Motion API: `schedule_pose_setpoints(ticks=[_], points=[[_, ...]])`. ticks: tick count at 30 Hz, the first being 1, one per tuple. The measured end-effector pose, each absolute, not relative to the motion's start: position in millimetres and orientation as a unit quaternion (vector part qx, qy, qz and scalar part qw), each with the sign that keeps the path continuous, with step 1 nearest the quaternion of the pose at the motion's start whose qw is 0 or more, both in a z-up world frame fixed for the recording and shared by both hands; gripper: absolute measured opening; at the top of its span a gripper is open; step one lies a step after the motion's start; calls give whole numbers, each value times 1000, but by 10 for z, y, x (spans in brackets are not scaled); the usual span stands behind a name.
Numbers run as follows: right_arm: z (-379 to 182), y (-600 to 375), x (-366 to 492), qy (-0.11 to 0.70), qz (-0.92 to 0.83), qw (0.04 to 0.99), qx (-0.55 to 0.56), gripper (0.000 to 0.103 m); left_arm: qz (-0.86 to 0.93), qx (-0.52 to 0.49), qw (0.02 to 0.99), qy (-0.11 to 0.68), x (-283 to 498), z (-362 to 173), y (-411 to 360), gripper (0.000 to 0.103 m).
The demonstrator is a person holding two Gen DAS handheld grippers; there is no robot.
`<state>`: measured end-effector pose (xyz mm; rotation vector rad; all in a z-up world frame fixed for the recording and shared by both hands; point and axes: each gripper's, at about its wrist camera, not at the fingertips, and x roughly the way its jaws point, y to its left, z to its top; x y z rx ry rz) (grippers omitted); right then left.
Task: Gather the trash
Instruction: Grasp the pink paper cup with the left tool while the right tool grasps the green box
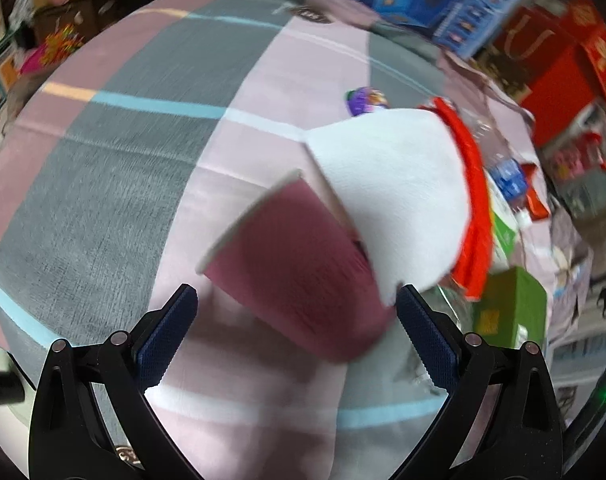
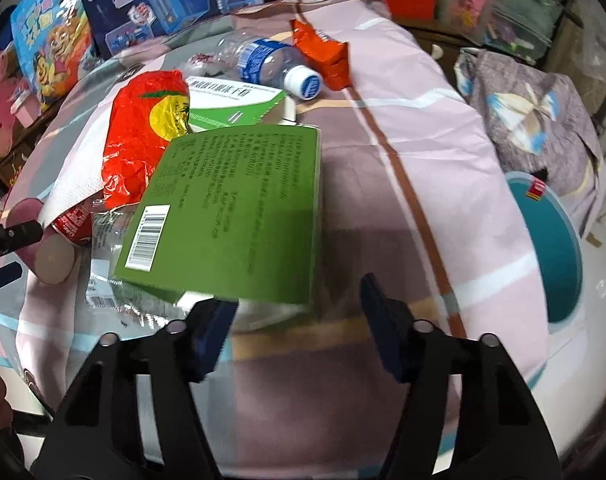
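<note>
Where visible, teal bin [image 2: 559,248] apparently empty, pink cup [image 1: 299,268] tipped over

A: Left claw [image 1: 297,304], look: glossy black angular arms, silver round rivets, ribbed navy-blue pads [image 1: 168,334].

B: Right claw [image 2: 299,322], same build: black frame, silver rivets, dark blue pads [image 2: 213,334].

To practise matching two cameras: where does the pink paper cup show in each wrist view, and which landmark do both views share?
Left wrist: the pink cup lies on its side at centre, just ahead of the open left gripper.
Right wrist: the cup lies at the far left edge, partly cut off.
Shared landmark: the white napkin overlapping the cup.
</note>
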<state>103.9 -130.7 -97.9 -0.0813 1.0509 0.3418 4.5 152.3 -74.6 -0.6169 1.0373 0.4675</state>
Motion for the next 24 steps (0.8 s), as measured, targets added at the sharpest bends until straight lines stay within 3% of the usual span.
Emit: schedule_pose_setpoints(ticks=[5,15,19,21,24], points=[[-1013,-1239,1123,493,175,852,-32,24,226,-294,796,479,149,-793,1568,100],[-837,-1411,1118,488,181,854,5,17,237,-316,788,473,207,-795,1698,100],[-772,-1495,1127,488,179,854,20,8,241,-318,791,463,244,-814,1762,100],[-732,-1512,1121,487,183,854,28,7,223,-300,806,460,263,-763,1707,83],[-694,-1504,1125,484,190,853,25,6,209,-273,813,469,242,-721,1614,81]])
